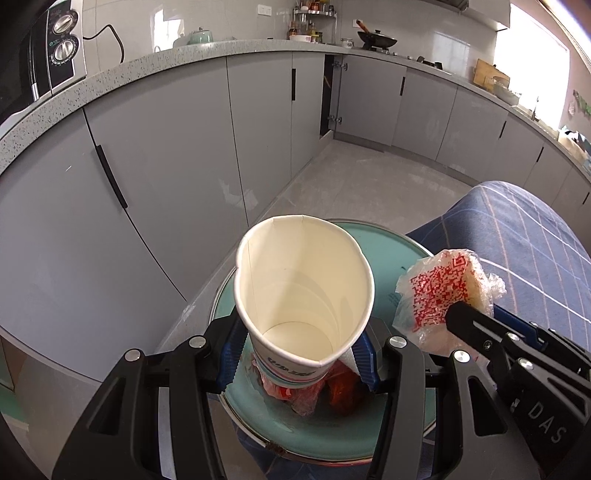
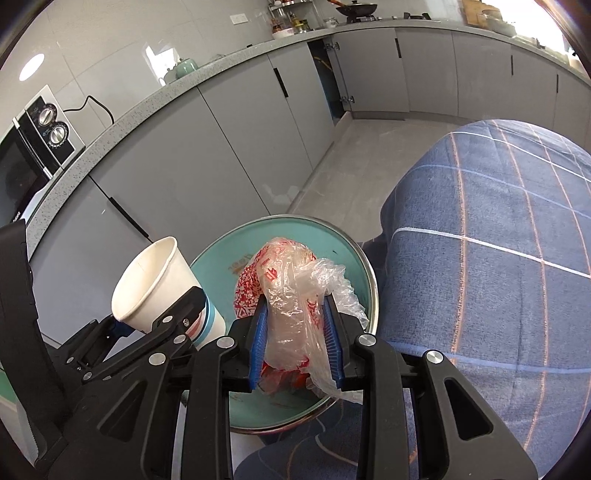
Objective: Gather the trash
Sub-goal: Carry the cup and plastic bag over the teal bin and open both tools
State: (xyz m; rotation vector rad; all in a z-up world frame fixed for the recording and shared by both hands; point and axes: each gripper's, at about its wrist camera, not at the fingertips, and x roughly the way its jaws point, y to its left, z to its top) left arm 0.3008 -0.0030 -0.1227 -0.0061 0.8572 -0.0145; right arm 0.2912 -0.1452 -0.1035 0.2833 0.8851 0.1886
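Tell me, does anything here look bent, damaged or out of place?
Yes. The paper cup held in the left gripper is squeezed out of round, its rim creased to a point. Further back, one cabinet door under the counter stands ajar while the others are shut.

Grey cabinets point(image 1: 177, 155) with black handles, speckled countertop point(image 1: 155, 59), microwave point(image 1: 55, 48) with two dials, green kettle point(image 1: 201, 37), black wok point(image 1: 376, 38) on stove, spice rack point(image 1: 314, 14), blue checked cloth point(image 2: 498, 240), pale tiled floor point(image 1: 369, 184).

One paper cup point(image 1: 303, 291), one plastic bag point(image 2: 295, 306), one teal bin point(image 2: 347, 254), two tools.
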